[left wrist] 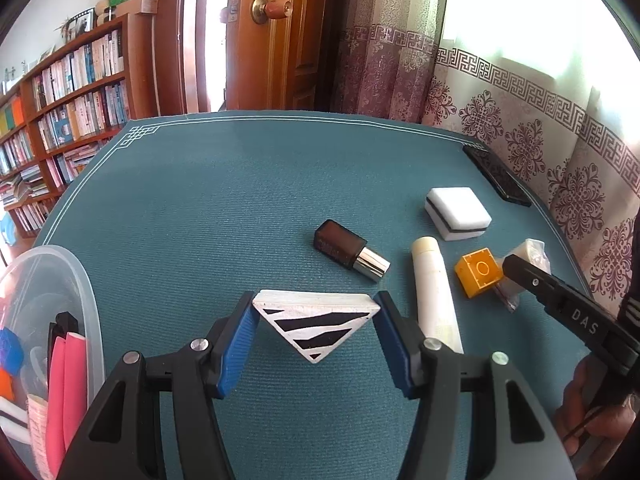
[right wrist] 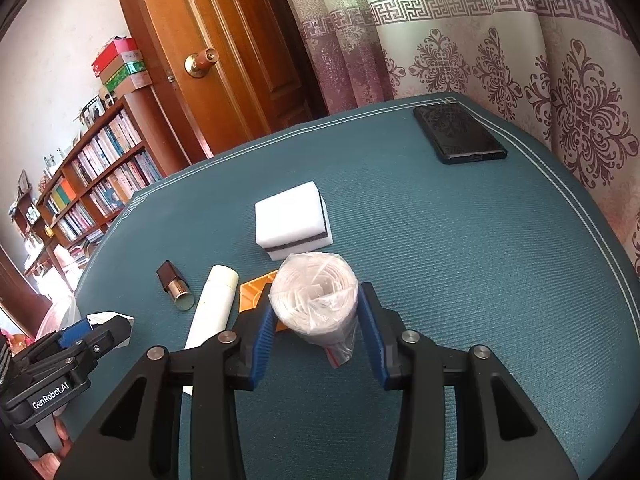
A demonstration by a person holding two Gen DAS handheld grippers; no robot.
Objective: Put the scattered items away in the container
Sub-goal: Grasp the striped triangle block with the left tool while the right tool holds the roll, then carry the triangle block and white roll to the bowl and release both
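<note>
We hold one white triangular block (left wrist: pixel 318 322) with black stripes between the blue ribbed fingers (left wrist: pixel 236 348) of our left gripper (left wrist: pixel 316 338); both pads press its corners, about half spread. The clear plastic container (left wrist: pixel 86 292) sits at nine o'clock from it, rim just beside the left finger, with pink, blue and orange things inside.

Our right gripper (right wrist: pixel 316 334) reaches low over the worktop (right wrist: pixel 460 260), its fingers (right wrist: pixel 372 336) closed around one roll of white stuff wrapped in clear crinkled plastic (right wrist: pixel 314 298), held end-on to the camera.

Still loose on the teal woven mat: one yellow square brick (left wrist: pixel 479 272) just beside the roll at nine o'clock, one smooth cream tube (left wrist: pixel 434 284), one brown bottle with a silver cap (left wrist: pixel 350 250) lying on its side, and one white foam sponge with a dark layer (left wrist: pixel 458 212). One black phone (right wrist: pixel 460 134) lies well apart at one o'clock, near the mat's edge by the patterned curtain (right wrist: pixel 520 52).
</note>
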